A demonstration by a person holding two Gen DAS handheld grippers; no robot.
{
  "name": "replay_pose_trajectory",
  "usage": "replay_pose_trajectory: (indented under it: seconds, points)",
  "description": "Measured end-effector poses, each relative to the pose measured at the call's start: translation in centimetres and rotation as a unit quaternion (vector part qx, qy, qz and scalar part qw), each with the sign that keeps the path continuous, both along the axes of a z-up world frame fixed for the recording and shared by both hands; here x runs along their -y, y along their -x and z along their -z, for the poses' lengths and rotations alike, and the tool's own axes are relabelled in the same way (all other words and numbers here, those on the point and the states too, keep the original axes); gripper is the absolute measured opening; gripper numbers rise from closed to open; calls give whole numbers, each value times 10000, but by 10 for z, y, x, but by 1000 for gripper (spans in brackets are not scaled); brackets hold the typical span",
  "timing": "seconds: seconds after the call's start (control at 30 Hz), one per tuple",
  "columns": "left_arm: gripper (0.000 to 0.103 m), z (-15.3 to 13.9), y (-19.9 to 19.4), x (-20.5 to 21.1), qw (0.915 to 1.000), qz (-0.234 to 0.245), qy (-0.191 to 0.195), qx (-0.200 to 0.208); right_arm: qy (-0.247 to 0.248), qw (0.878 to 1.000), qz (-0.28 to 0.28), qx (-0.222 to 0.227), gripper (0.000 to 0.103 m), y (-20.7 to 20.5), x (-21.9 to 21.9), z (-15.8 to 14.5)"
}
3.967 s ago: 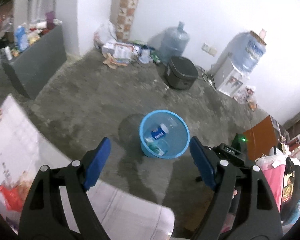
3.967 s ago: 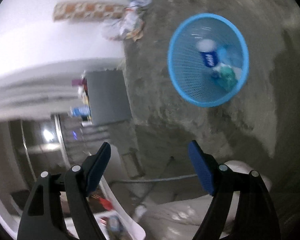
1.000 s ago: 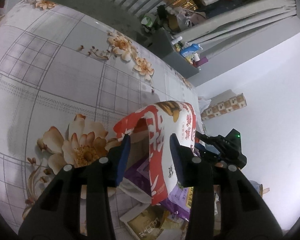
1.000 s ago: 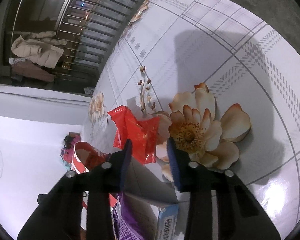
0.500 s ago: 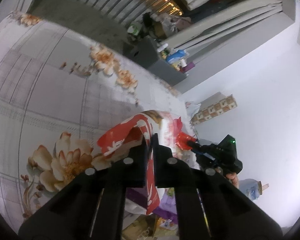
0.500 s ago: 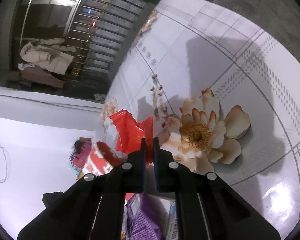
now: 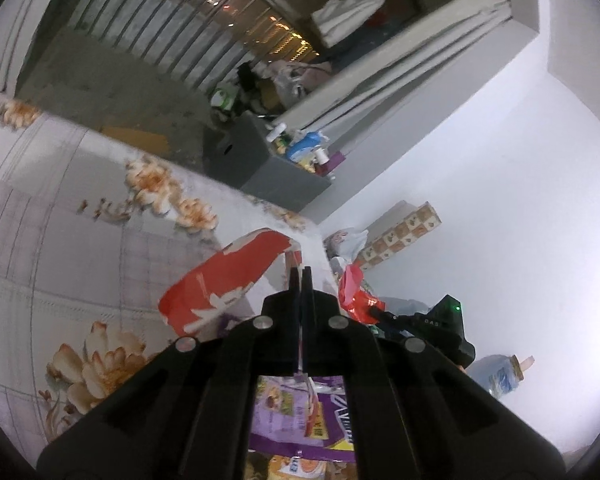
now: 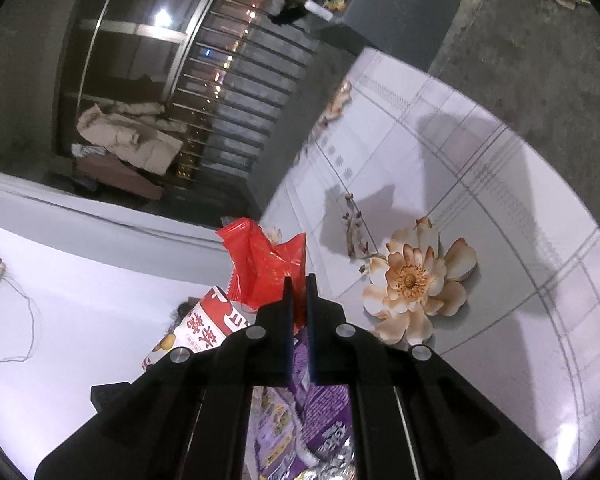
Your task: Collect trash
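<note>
My left gripper (image 7: 301,277) is shut on the edge of a red and white snack bag (image 7: 220,280), which hangs lifted above the floral tablecloth (image 7: 60,220). A crumpled red wrapper (image 8: 266,264) is pinched in my right gripper (image 8: 297,285), which is shut on it and also raised off the table. The left wrist view shows that red wrapper (image 7: 352,292) to the right, with the right gripper's black body behind it. In the right wrist view the snack bag (image 8: 204,328) shows at lower left. Purple packets (image 8: 324,412) lie below both grippers.
More wrappers and a purple packet (image 7: 300,412) lie at the table's near edge. A grey cabinet (image 7: 260,164) loaded with bottles stands beyond the table on the concrete floor. A metal gate (image 8: 236,80) is behind, and a water jug (image 7: 500,372) stands by the white wall.
Both grippers' jaws closed, the left on the red and white bag and the right on the red wrapper. Both then rose, lifting the items off the table.
</note>
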State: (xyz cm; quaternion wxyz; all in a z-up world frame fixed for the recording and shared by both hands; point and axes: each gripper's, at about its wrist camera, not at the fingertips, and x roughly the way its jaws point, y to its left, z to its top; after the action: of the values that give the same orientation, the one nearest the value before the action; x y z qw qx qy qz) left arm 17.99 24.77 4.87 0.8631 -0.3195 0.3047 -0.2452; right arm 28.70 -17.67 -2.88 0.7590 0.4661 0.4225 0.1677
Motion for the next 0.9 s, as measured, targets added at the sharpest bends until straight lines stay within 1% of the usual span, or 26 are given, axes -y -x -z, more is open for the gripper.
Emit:
replay_pose_trajectory:
  seconds: [0.13,0.3,0.37,0.47,0.5,0.6,0.63,0.67,0.7,0.73,0.77,0.8,0.83,0.87,0.9]
  points:
    - [0,-19,-1,19,9992,308,-139,219,53,9996,200,180,6,22,17,-18]
    - [0,-49,-9,69,9934,936,-439,496,101,9966,712,391,6,70,57,-37]
    - [0,-60,-12,97,9887,1239,-606,592,192,9937,1005,447,6,94,78,-43]
    - [0,-74,-16,148,9781,1663,-1057,664,288,9874,1486,450,6,133,115,-45]
    - [0,-78,-17,166,9735,1821,-1216,658,325,9837,1714,423,6,152,131,-44]
    - [0,-90,-18,225,9549,2360,-1635,752,411,9732,2233,359,6,191,167,-38]
    - [0,-94,-17,248,9468,2549,-1780,828,443,9677,2462,318,6,209,182,-35]
    - [0,-97,-15,264,9410,2677,-1874,885,462,9626,2656,275,6,223,194,-31]
    - [0,-99,-13,286,9326,2849,-1993,964,479,9575,2834,227,6,236,205,-27]
    - [0,-101,-10,313,9216,3059,-2145,1054,516,9510,3046,151,5,252,217,-21]
    - [0,-102,-8,331,9145,3190,-2237,1094,543,9451,3220,76,5,264,227,-14]
    - [0,-100,-4,356,9040,3381,-2359,1130,556,9398,3373,4,6,275,236,-7]
    - [0,-97,-1,386,8907,3594,-2527,1170,575,9331,3548,-102,6,288,246,1]
    - [0,-93,1,405,8827,3703,-2635,1195,623,9265,3705,-222,6,300,255,8]
    - [0,-86,5,433,8702,3873,-2793,1216,690,9202,3837,-346,6,310,262,16]
